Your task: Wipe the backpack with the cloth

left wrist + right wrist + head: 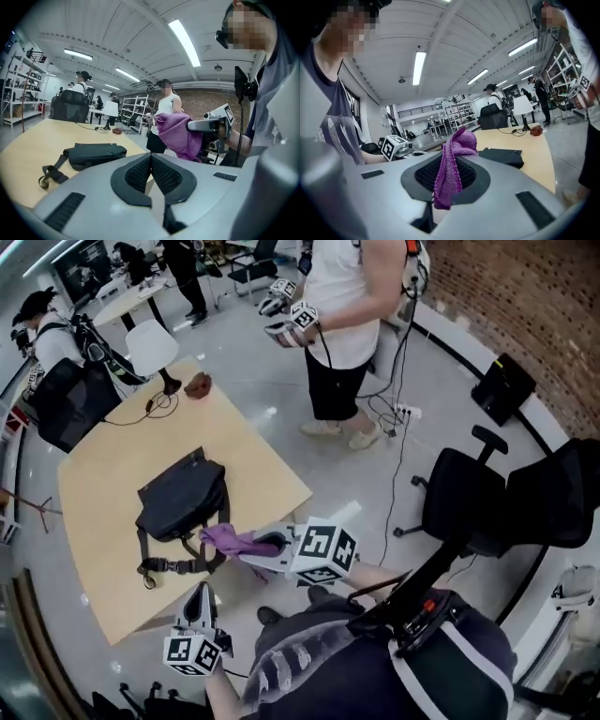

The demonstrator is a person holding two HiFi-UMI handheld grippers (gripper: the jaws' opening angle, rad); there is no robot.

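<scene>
Two grippers are in view, both on the person's side of the backpack (183, 495), which lies flat on the wooden table (94, 521) with its strap trailing toward the person. The right gripper (267, 545) is clamped on the purple cloth (232, 540), held raised beside the backpack and not yet on it. The left gripper (200, 596) hangs farther from the backpack, its jaws closed together on nothing. Recommendation: lower the cloth flat onto the backpack's top panel and stroke lengthwise with light pressure. The backpack looks soft and may slide, so the left gripper could steady it.

Table (103, 474): backpack (183, 498), cable (155, 407), perhaps pouch (198, 384)
</scene>
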